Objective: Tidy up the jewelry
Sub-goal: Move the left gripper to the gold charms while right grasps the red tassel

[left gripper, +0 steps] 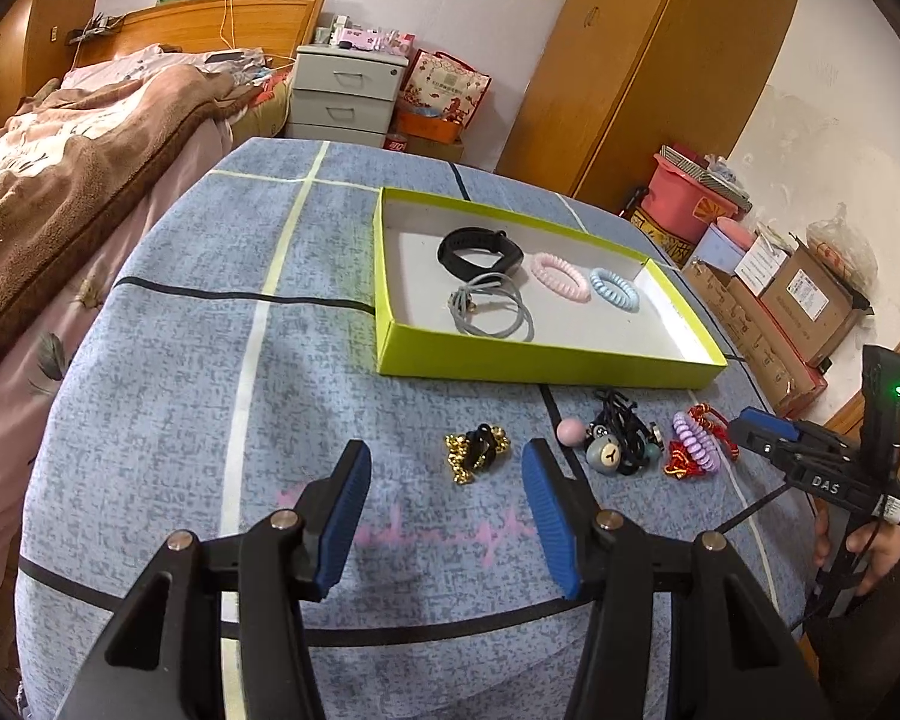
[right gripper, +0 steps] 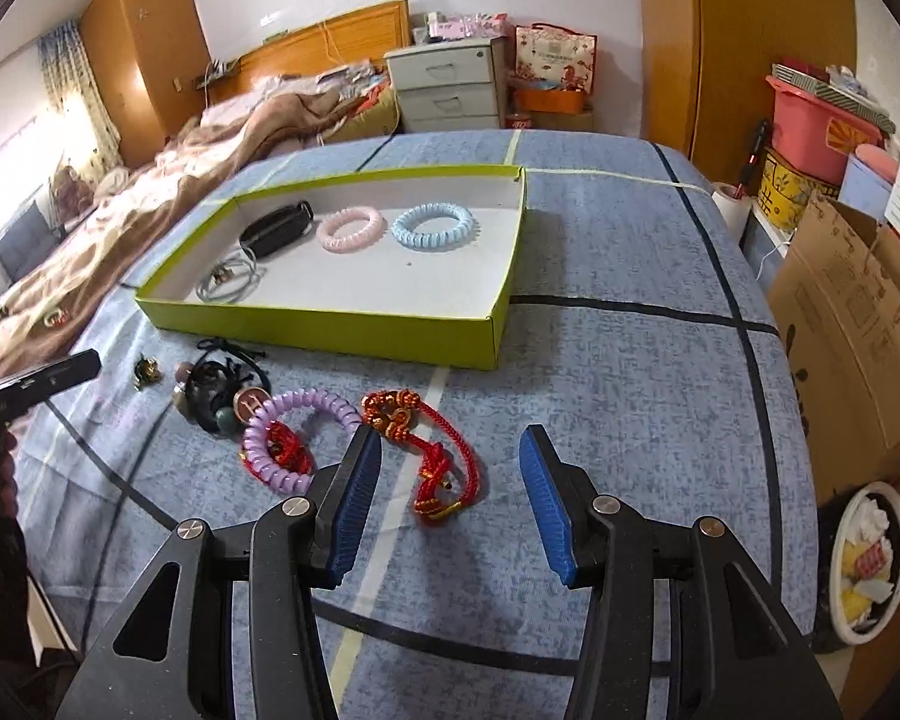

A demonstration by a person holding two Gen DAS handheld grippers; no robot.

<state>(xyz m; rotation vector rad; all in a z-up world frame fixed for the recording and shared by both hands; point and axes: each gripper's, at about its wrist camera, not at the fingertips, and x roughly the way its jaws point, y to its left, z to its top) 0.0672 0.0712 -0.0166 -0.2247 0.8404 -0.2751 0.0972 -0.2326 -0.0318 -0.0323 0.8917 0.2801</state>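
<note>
Jewelry in two groups on the blue-grey checked tabletop [left gripper: 222,372].

Group 1, inside the shallow lime-green box [left gripper: 510,360], white floor: black band [left gripper: 480,249], pink coil ring [left gripper: 561,277], light-blue coil ring [left gripper: 614,290] in a row toward the far wall; grey cord loop [left gripper: 495,306] nearer the front wall, just beside the black band.

Group 2, loose on the cloth in front of the box: gold chain with a black piece [left gripper: 477,450]; pink bead [left gripper: 570,432]; tangle of black hair ties with a bear charm [left gripper: 615,441]; lilac coil ring [right gripper: 294,441] lying on part of a red knotted cord bracelet [right gripper: 432,462].

Left gripper [left gripper: 444,516]: jaws wide apart, empty, above the cloth; gold chain lies just past the fingertips, between them in line of sight.

Right gripper [right gripper: 450,504]: jaws wide apart, empty; red cord bracelet lies between them in the right wrist view, contact not visible. A hand [left gripper: 870,552] holds its handle at the right edge.
</note>
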